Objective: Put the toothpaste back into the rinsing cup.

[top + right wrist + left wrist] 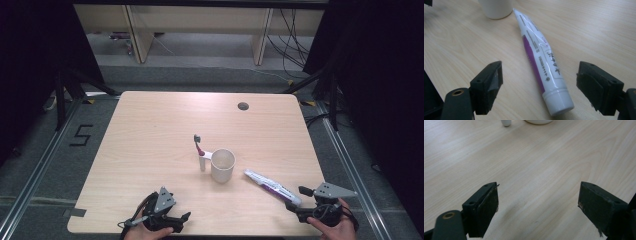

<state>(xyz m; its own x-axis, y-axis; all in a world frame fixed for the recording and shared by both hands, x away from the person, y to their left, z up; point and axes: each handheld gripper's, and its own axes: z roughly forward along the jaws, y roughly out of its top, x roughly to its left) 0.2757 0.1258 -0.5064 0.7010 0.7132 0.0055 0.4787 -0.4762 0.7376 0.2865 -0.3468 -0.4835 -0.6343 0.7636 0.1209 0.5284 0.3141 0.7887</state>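
Right tool (539, 85) straddles toothpaste tube (540, 62) on wooden table (150, 130).

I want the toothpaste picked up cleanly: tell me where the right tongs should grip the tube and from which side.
Grip the toothpaste tube on its round, firm end just above the cap, likely the best hold. It lies flat on the table, cap toward the open right tongs, so come straight on from the cap end, a jaw on each long side. The far end is flattened and thin.
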